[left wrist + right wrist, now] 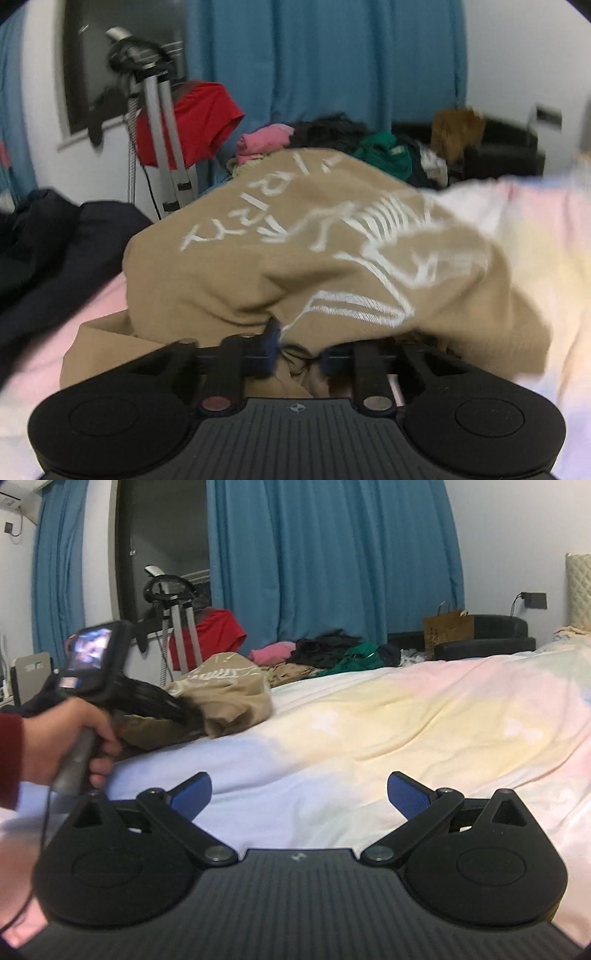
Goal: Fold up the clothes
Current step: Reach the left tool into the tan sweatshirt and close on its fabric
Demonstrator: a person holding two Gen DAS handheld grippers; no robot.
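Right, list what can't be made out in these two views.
- Left tongs: left wrist view, the tan shirt drapes over their tips, so how much cloth is pinched is hidden.
- Shirt print: blurred and folded, lettering unreadable.
- Left tongs in the right wrist view: buried in the shirt.
- Clothes pile: small and tangled in both views, garment count unclear.
- Dark garment: cut off at the left edge.

Place: a home bedroom is showing.
Evidence: a pastel bedsheet (388, 709) is lying under teal curtains (332, 561), with a clothes pile (332, 650) sitting behind.
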